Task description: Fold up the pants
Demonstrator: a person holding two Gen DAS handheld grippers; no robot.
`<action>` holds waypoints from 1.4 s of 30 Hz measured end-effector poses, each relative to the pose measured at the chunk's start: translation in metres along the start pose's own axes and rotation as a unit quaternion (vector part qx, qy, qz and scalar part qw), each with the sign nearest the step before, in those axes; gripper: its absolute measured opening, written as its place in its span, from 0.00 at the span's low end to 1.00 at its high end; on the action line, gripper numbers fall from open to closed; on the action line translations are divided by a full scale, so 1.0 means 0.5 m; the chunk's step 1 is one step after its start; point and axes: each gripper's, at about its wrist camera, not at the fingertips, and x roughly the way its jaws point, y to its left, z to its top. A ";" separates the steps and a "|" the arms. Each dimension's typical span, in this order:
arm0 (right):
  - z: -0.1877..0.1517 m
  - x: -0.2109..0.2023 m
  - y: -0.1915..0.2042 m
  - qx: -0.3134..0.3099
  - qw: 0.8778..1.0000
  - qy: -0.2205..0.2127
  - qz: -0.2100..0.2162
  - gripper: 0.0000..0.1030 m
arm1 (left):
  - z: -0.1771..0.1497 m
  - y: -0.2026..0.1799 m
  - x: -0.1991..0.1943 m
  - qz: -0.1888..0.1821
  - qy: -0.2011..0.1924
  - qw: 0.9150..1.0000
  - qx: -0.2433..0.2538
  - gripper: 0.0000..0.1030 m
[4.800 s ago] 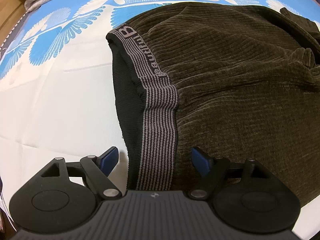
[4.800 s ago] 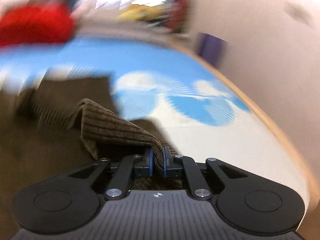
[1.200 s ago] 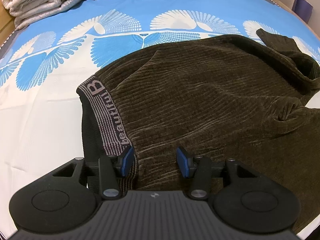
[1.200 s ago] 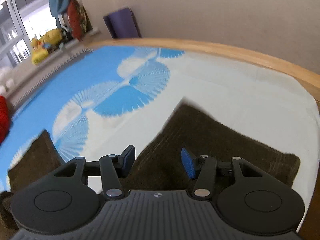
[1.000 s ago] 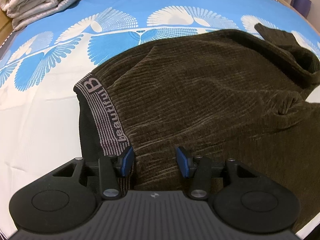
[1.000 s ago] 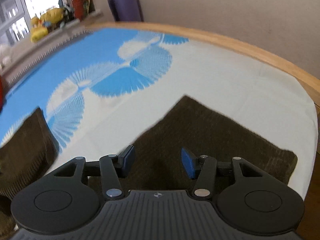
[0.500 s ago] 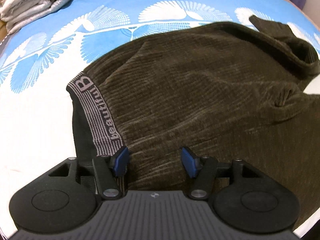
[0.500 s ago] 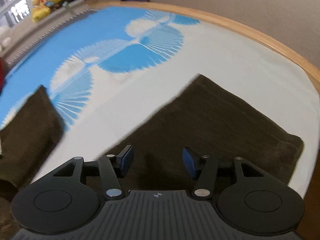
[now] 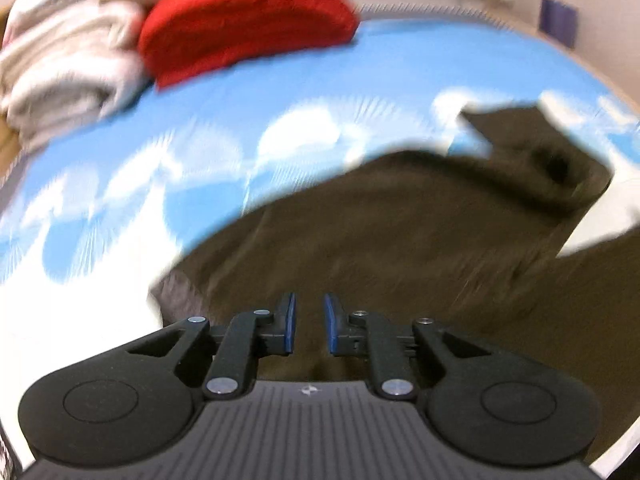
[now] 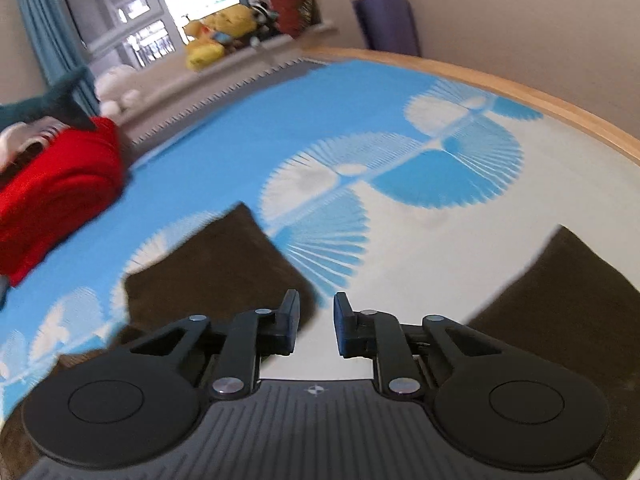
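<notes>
Dark brown corduroy pants (image 9: 400,248) lie spread on the blue and white sheet, their grey waistband (image 9: 176,296) at the near left. My left gripper (image 9: 308,322) hovers above the waist part. Its jaws are closing to a narrow gap, and I see no cloth pinched between them; this view is blurred. My right gripper (image 10: 316,320) hangs over bare sheet between one pant leg (image 10: 216,276) on the left and the other leg (image 10: 560,304) on the right. Its jaws are closing too, with nothing between them.
A folded red blanket (image 9: 240,20) and a rolled white blanket (image 9: 60,80) sit at the far left of the bed. The wooden bed edge (image 10: 520,88) curves along the right. Soft toys (image 10: 216,36) line the window sill, and a purple mat (image 10: 384,24) leans on the wall.
Both pairs of jaws have narrowed from wide to a small gap. The left gripper has risen and tilted up off the pants. The right gripper has swung left, off the right leg.
</notes>
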 end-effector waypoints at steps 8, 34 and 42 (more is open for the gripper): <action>0.008 0.019 0.070 -0.020 1.000 -0.007 0.024 0.19 | 0.119 -0.124 0.055 -0.087 -0.030 0.994 -0.051 0.18; 0.050 0.387 0.184 -0.064 0.993 0.088 0.047 0.60 | 0.077 -0.285 0.309 -0.162 0.160 0.973 -0.034 0.74; 0.023 0.427 0.232 -0.107 0.981 0.126 0.099 0.89 | 0.076 -0.298 0.317 -0.156 0.151 0.976 -0.023 0.74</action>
